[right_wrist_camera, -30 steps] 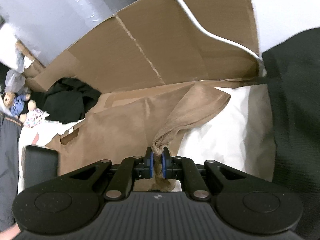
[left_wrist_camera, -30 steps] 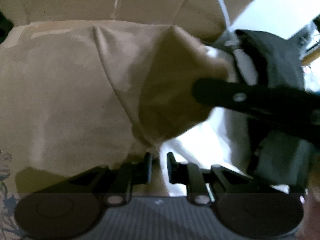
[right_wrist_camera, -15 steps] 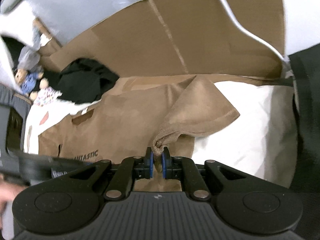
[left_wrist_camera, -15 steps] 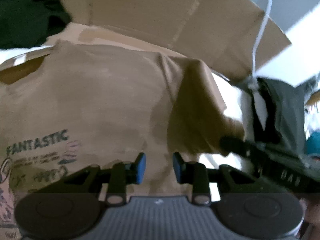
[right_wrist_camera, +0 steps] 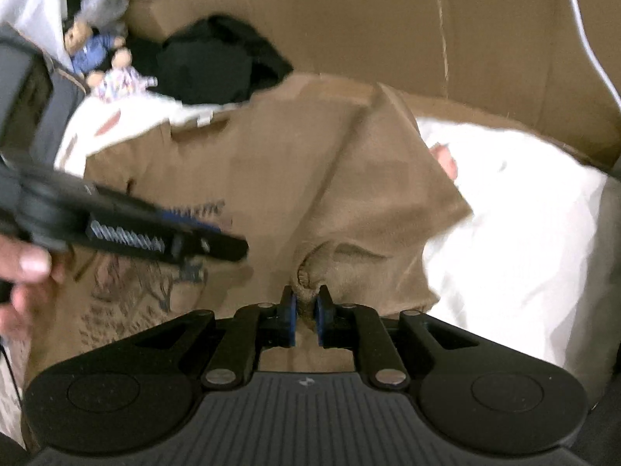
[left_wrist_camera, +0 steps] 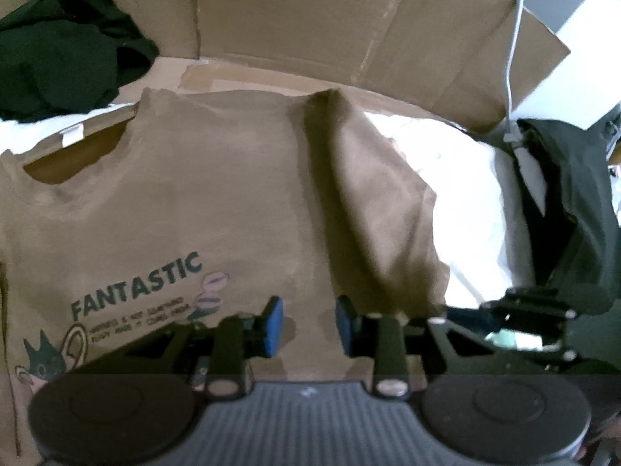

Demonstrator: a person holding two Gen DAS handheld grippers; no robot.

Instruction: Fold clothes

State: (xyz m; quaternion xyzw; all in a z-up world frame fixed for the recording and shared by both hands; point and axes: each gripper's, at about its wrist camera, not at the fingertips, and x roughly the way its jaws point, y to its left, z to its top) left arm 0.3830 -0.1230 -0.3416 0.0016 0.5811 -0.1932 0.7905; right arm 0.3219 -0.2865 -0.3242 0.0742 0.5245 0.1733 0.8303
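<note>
A tan T-shirt [left_wrist_camera: 202, 202] printed "FANTASTIC" lies face up on a white sheet [left_wrist_camera: 465, 202]. Its right sleeve [right_wrist_camera: 388, 194] is folded inward over the body. My right gripper [right_wrist_camera: 306, 310] has the bunched sleeve cuff [right_wrist_camera: 308, 283] between its blue pads, which still touch the cloth as the jaws are opening. My left gripper [left_wrist_camera: 309, 324] hovers over the shirt's chest just right of the print, open, with nothing between its pads. In the right wrist view the left gripper [right_wrist_camera: 217, 240] crosses the shirt from the left, held by a hand [right_wrist_camera: 23, 272].
A cardboard wall [left_wrist_camera: 310, 19] stands behind the shirt. A black garment [left_wrist_camera: 66, 46] is heaped at the back left and a dark one [left_wrist_camera: 574, 194] lies at the right. Dolls [right_wrist_camera: 104, 58] sit at the far left corner. A white cable [left_wrist_camera: 512, 58] hangs down the cardboard.
The right gripper carried the sleeve cuff inward over the shirt and lower. The left gripper shifted onto the chest by the print, and its pads spread wider.
</note>
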